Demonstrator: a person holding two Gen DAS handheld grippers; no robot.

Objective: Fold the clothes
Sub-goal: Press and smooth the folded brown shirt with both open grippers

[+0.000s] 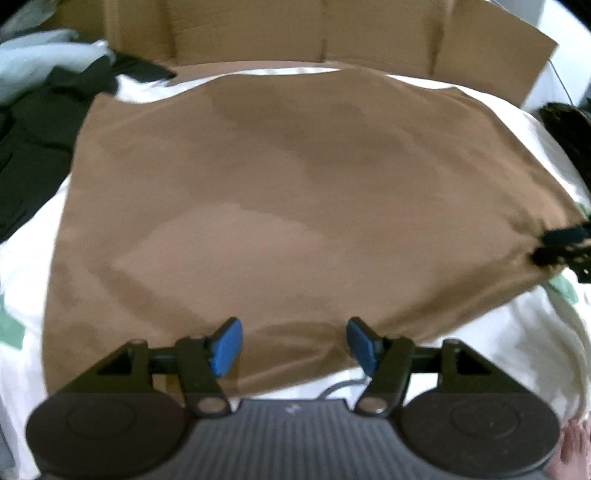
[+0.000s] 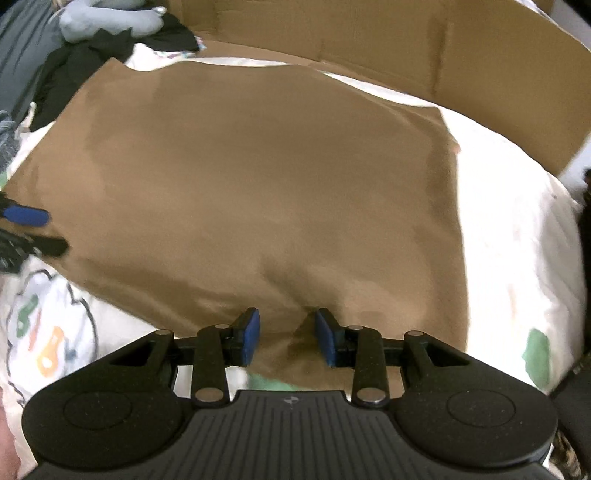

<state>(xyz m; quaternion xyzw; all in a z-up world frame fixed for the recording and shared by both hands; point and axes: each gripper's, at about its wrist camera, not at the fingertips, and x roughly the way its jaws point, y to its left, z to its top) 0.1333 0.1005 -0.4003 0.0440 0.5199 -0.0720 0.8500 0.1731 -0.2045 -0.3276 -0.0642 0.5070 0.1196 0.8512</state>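
A brown garment (image 1: 277, 192) lies spread flat on white bedding (image 1: 29, 258). My left gripper (image 1: 293, 343) hovers at the garment's near edge, blue pads wide apart, with cloth beneath and nothing pinched. My right gripper (image 2: 288, 338) is at the near edge of the same brown garment (image 2: 258, 177). Its pads stand apart, and a small pucker of cloth rises between them without touching them. In each wrist view the other gripper shows at the garment's side edge: the right gripper (image 1: 561, 247) and the left gripper (image 2: 37, 230).
A cardboard wall (image 1: 332, 33) stands behind the bed. Dark and pale-blue clothes (image 2: 92, 40) are heaped at the far left. The white bedding (image 2: 517, 229) has coloured prints (image 2: 48, 343). A person's bare foot (image 1: 576, 446) shows at the lower right.
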